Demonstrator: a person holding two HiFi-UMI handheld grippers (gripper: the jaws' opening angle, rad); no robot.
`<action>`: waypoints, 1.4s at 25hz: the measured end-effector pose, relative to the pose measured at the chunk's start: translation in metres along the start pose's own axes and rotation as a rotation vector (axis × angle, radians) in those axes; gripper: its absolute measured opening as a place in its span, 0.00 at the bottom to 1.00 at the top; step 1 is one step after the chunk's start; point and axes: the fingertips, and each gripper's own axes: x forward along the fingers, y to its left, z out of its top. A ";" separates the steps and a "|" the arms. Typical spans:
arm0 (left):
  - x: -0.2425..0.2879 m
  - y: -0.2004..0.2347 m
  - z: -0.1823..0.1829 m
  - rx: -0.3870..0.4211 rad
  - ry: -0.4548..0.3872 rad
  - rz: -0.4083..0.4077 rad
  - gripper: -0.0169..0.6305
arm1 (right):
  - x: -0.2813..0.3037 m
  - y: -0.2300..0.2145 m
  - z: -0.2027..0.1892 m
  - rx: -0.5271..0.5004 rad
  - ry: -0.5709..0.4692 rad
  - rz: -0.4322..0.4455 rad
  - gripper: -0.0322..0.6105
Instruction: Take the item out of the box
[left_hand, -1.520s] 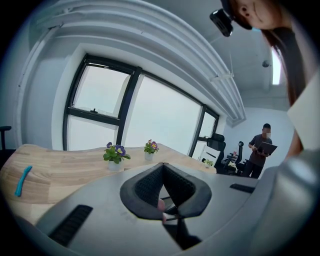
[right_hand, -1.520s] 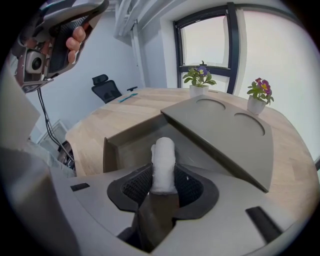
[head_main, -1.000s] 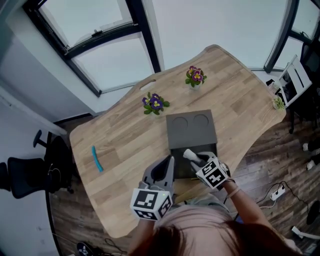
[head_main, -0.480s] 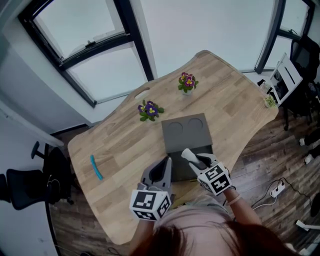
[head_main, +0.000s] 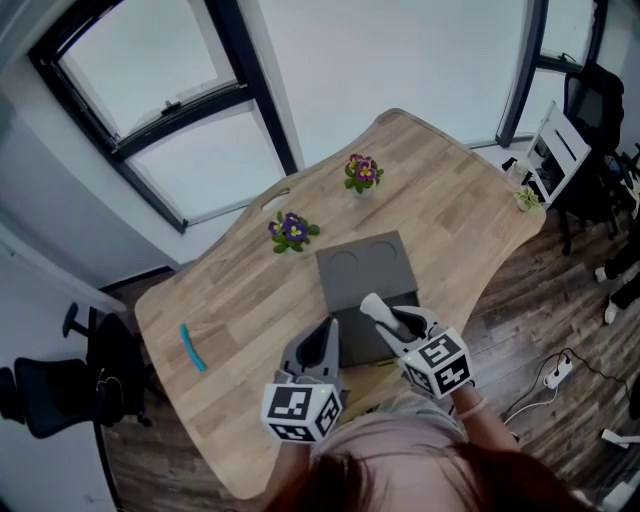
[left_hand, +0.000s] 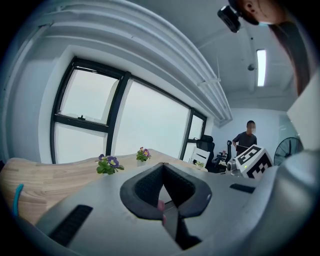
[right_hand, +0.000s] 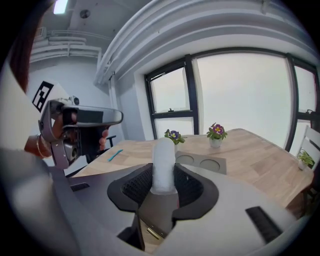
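A dark grey box (head_main: 366, 268) lies near the table's front edge, its flat top showing two round recesses and its darker open part facing me. My right gripper (head_main: 373, 306) is over that open part, shut on a white cylindrical item (head_main: 370, 302). In the right gripper view the white item (right_hand: 163, 161) stands upright between the pads of the right gripper (right_hand: 163, 175), with the box (right_hand: 202, 162) beyond it. My left gripper (head_main: 331, 326) hovers just left of the box with its jaws together and nothing in them. The left gripper (left_hand: 162, 166) points across the table.
Two small flower pots (head_main: 291, 231) (head_main: 361, 173) stand behind the box. A blue stick-like object (head_main: 192, 347) lies at the table's left. A tiny plant (head_main: 526, 198) sits at the right edge. Office chairs (head_main: 60, 385) flank the table, and a person (left_hand: 245, 139) stands far off.
The head view has shifted, so the table sits higher in the frame. The right gripper with the white item has drawn slightly back toward me relative to the box. The left gripper has barely moved.
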 end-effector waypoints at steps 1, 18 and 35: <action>-0.001 0.000 0.000 0.001 -0.001 0.000 0.01 | -0.004 0.000 0.005 0.011 -0.018 -0.002 0.25; -0.006 -0.008 0.004 0.002 -0.013 -0.025 0.01 | -0.051 -0.002 0.045 0.090 -0.204 -0.067 0.25; -0.013 -0.019 0.004 -0.002 -0.010 -0.045 0.02 | -0.081 0.000 0.055 0.109 -0.264 -0.092 0.25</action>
